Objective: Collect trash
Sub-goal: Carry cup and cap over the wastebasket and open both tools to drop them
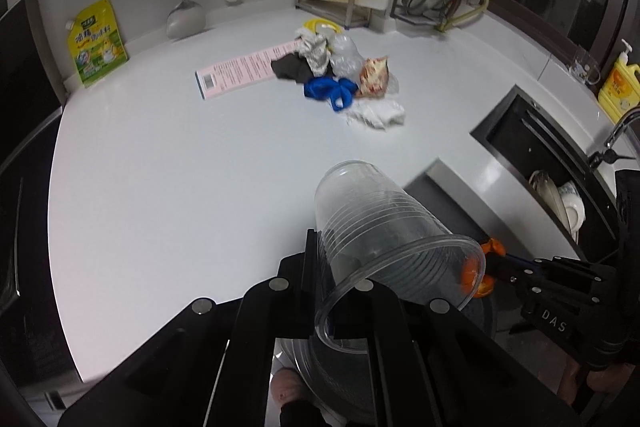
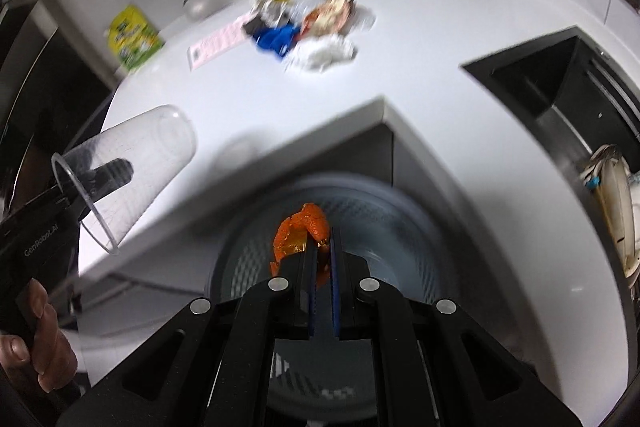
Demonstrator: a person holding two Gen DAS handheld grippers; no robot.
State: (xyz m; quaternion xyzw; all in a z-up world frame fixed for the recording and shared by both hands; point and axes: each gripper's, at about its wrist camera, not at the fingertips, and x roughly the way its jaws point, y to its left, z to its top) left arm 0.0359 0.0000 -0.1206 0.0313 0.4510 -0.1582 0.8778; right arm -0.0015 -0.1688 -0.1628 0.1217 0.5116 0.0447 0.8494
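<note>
While the left gripper (image 2: 114, 171) pinches the rim of a clear cup (image 1: 384, 227) tipped on its side over the counter (image 1: 180, 167) edge, the right gripper (image 2: 322, 247) is clamped on an orange wrapper (image 2: 304, 231) above the bin (image 2: 400, 227). More trash (image 1: 340, 75) lies piled farther back on the counter.
</note>
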